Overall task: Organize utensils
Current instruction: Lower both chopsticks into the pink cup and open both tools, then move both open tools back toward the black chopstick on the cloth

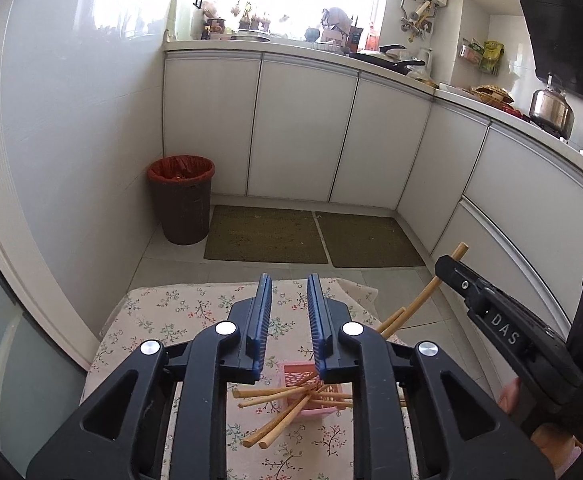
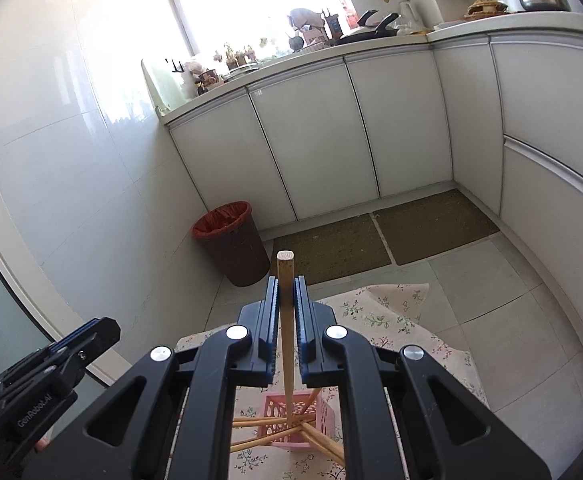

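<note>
A pink perforated holder (image 1: 311, 396) stands on the floral cloth (image 1: 163, 312), with several wooden chopsticks (image 1: 275, 396) fanning out of it. My left gripper (image 1: 289, 280) is open and empty, held above the holder. My right gripper (image 2: 286, 280) is shut on one wooden chopstick (image 2: 286, 300), held upright, its lower end going down into the pink holder (image 2: 279, 412). In the left wrist view the right gripper (image 1: 443, 264) stands at the right with the chopstick (image 1: 423, 296) in it. In the right wrist view the left gripper (image 2: 83, 332) shows at the lower left.
The cloth covers a small table over a tiled floor. A brown bin with a red liner (image 1: 181, 200) stands by the wall, next to two floor mats (image 1: 267, 234). White cabinets (image 1: 303, 128) run behind and to the right, with a cluttered counter.
</note>
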Motion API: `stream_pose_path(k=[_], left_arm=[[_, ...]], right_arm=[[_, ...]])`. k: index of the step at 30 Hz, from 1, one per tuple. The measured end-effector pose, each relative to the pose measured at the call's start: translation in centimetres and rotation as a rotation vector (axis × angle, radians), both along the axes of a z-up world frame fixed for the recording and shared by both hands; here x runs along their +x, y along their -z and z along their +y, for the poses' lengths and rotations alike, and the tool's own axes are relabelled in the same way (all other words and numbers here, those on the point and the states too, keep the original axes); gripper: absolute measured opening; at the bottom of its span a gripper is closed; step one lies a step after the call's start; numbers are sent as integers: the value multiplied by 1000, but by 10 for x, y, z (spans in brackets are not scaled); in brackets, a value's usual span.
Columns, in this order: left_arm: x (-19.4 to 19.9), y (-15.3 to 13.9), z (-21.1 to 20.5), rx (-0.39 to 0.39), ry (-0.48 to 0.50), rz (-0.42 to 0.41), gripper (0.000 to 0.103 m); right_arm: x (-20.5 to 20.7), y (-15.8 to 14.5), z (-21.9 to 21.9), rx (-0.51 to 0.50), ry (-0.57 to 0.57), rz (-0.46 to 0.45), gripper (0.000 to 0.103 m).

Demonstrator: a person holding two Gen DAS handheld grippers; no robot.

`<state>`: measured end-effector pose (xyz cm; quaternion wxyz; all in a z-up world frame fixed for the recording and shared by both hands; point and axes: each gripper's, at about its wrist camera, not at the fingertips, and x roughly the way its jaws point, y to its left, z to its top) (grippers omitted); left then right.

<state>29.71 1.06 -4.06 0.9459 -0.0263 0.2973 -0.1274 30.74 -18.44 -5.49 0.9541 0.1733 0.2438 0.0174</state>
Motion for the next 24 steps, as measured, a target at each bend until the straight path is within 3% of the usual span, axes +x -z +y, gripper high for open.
stream_pose_path(k=[6, 11, 14, 17, 20, 22, 24], left_arm=[[-5, 10, 1, 80, -55, 15, 22], [-17, 9, 13, 66, -81, 11, 27], [-29, 6, 20, 53, -85, 7, 38], [-44, 5, 24, 52, -85, 6, 39], [-60, 4, 27, 46, -79, 11, 42], [-70, 4, 28, 41, -78, 9, 53], [-82, 5, 28, 45, -75, 4, 62]], right_arm=[[-3, 7, 18, -64, -1, 22, 11], [-22, -5, 21, -101, 6, 20, 12], [-40, -10, 21, -109, -5, 16, 15], [-60, -14, 20, -100, -6, 12, 26], [-83, -16, 20, -91, -3, 16, 29], [-100, -16, 20, -91, 3, 13, 38], [-119, -15, 20, -95, 20, 2, 61]])
